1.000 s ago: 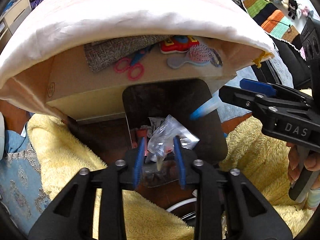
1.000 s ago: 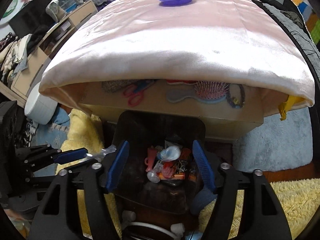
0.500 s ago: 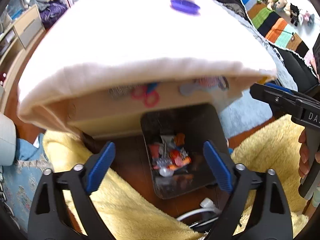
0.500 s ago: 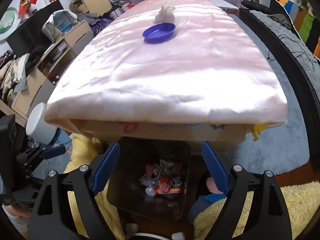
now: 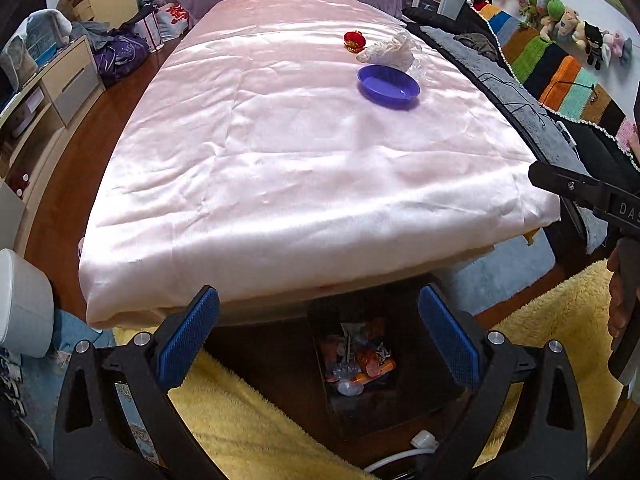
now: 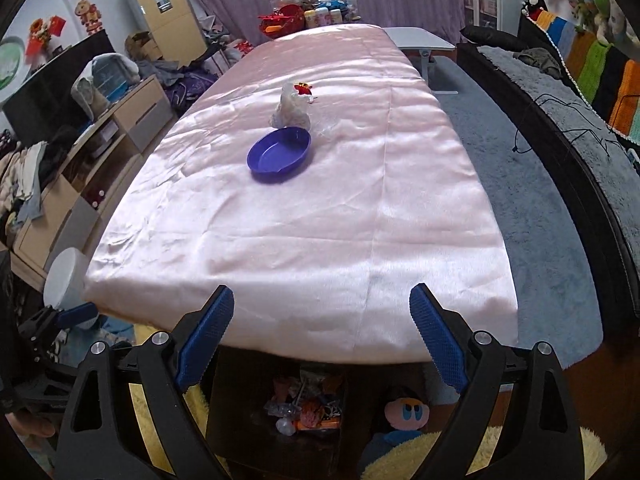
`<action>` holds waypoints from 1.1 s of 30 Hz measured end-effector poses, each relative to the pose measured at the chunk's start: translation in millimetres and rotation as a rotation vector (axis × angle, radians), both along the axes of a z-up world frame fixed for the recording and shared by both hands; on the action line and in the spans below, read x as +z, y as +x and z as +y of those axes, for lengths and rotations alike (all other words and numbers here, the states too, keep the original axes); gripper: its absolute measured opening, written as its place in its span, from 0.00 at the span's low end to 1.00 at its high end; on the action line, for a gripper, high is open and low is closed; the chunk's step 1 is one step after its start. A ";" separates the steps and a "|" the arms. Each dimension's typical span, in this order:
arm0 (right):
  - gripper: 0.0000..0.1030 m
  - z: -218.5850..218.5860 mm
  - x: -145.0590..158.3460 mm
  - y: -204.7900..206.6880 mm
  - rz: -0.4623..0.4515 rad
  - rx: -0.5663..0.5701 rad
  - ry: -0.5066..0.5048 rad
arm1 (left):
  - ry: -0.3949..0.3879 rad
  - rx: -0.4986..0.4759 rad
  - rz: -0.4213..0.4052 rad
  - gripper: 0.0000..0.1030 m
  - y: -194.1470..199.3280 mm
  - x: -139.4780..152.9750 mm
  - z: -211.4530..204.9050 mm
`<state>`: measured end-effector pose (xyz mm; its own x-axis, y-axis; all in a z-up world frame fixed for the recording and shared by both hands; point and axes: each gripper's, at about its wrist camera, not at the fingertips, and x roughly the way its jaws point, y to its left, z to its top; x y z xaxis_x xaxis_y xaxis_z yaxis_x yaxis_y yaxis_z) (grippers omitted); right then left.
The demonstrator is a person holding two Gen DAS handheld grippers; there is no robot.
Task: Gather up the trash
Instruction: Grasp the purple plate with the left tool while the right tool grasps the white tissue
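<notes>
A dark trash bin (image 5: 420,408) stands on the floor below the table's near edge, with wrappers and small trash (image 5: 356,364) inside; it also shows in the right wrist view (image 6: 240,412). On the pink tablecloth (image 5: 304,152) far ahead lie a crumpled white tissue (image 5: 386,53), a small red item (image 5: 354,39) and a purple bowl (image 5: 388,86). My left gripper (image 5: 318,340) is open and empty above the bin. My right gripper (image 6: 322,338) is open and empty at the table's near edge.
A yellow fluffy rug (image 5: 248,420) surrounds the bin. A white round container (image 5: 22,304) stands at the left. A grey rug (image 6: 516,184) and a dark sofa (image 6: 592,152) lie to the right. A stuffed toy (image 6: 404,410) sits beside the bin.
My left gripper opened and let a clear plastic wrapper go into the bin. Both grippers then rose, so the table top came into view.
</notes>
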<state>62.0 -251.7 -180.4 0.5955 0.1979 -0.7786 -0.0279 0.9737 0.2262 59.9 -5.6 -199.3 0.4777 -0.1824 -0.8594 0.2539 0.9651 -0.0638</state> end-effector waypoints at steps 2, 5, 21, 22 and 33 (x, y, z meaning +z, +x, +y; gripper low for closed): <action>0.87 -2.1 1.0 7.2 -0.004 -0.001 0.001 | -0.004 -0.001 -0.006 0.92 7.6 3.8 -2.3; 0.87 -3.9 0.3 20.5 -0.007 0.004 0.009 | 0.005 -0.005 -0.013 0.92 22.9 6.3 -6.2; 0.65 9.6 23.6 136.2 -0.097 0.076 0.013 | 0.010 -0.046 -0.010 0.92 122.4 9.7 -39.9; 0.65 13.4 24.6 143.6 -0.100 0.089 0.012 | 0.008 -0.050 -0.012 0.92 127.9 10.9 -42.4; 0.36 43.8 3.6 208.4 -0.043 0.172 -0.010 | 0.009 -0.079 -0.001 0.92 173.3 8.3 -62.1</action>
<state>270.4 -207.9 -176.8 0.5863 0.2918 -0.7557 -0.2037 0.9560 0.2111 233.2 -67.6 -191.0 0.4632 -0.2120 -0.8605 0.3292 0.9426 -0.0550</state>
